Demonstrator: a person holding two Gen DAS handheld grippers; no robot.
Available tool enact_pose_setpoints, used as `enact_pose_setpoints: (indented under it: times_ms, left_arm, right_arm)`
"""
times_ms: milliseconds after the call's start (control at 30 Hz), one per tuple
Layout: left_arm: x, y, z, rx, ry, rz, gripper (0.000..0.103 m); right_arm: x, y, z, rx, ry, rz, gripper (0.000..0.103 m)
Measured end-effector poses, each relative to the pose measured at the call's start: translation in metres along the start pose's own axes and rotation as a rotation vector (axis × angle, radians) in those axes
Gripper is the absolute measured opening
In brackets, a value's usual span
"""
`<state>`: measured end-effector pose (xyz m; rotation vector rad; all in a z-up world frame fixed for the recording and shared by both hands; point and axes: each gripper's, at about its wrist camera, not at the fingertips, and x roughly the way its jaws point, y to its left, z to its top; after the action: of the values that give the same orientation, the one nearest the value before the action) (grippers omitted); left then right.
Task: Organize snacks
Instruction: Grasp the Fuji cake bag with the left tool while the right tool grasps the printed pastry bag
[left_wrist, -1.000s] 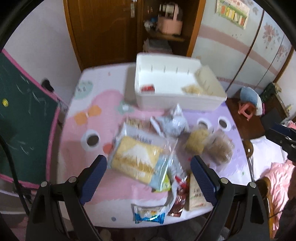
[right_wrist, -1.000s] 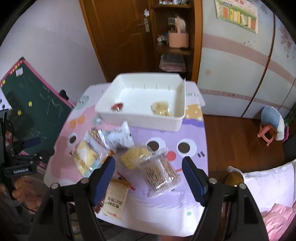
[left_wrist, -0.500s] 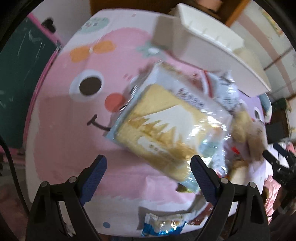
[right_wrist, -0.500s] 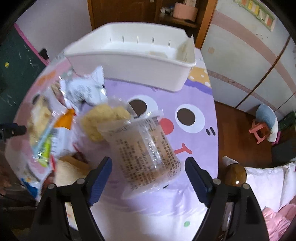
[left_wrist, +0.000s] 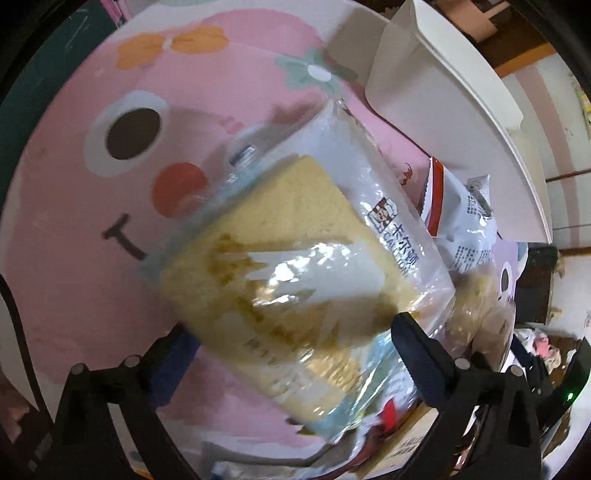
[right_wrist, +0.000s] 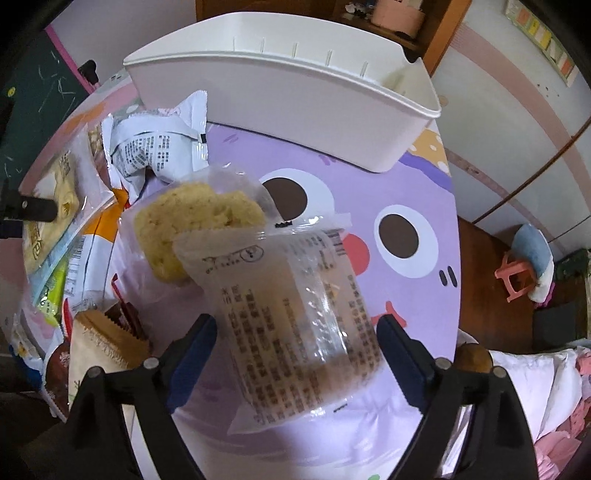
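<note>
A bagged yellow sponge cake lies on the cartoon table mat; my left gripper is open with its fingers on either side of the bag's near end. A clear packet of brown snack with printed text lies in front of my right gripper, which is open and straddles its near end. A round yellow pastry in a clear wrapper lies behind the packet. The white plastic bin stands at the back of the table and also shows in the left wrist view.
A crumpled white and silver packet lies by the bin. Several more snack packets pile up at the left, with a brown paper packet. The table's right edge drops to a wooden floor with a pink stool.
Both grippers have come down and forward onto the table. The left now straddles the cake bag and the right straddles the clear packet. Both stay open.
</note>
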<state>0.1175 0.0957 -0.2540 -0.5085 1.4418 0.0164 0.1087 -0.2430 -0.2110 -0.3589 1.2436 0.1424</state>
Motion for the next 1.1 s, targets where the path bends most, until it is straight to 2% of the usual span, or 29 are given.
enact_pose_setpoints:
  times_ms: [133, 200, 267, 367, 567, 667, 867, 1100]
  left_arm:
    - [0.003, -0.012, 0.003, -0.008, -0.014, 0.03, 0.103]
    - [0.005, -0.017, 0.004, -0.033, -0.022, 0.037, 0.099]
    - [0.0, -0.016, 0.005, -0.066, -0.035, 0.028, 0.089]
    - [-0.012, -0.014, 0.007, -0.078, -0.063, 0.018, 0.064]
    - [-0.03, -0.022, 0.008, -0.033, -0.117, 0.051, 0.041]
    - [-0.042, -0.028, 0.007, 0.004, -0.138, 0.057, 0.034]
    - [-0.084, -0.037, -0.003, 0.113, -0.218, 0.133, 0.027]
    - [-0.144, -0.056, -0.015, 0.201, -0.318, 0.15, 0.026]
  right_arm:
    - [0.005, 0.002, 0.002, -0.011, 0.02, -0.002, 0.09]
    - [0.007, 0.003, 0.004, -0.008, 0.03, -0.001, 0.088]
    - [0.008, 0.002, 0.005, -0.001, 0.038, -0.002, 0.084]
    - [0.009, 0.001, 0.006, 0.003, 0.041, -0.004, 0.078]
    - [0.003, 0.002, 0.005, 0.01, 0.041, 0.003, 0.063]
    - [-0.002, -0.005, 0.005, 0.047, 0.043, 0.029, 0.058]
    - [-0.019, -0.016, 0.005, 0.114, 0.041, 0.093, 0.058]
    - [-0.068, -0.03, 0.014, 0.192, -0.028, 0.196, 0.058]
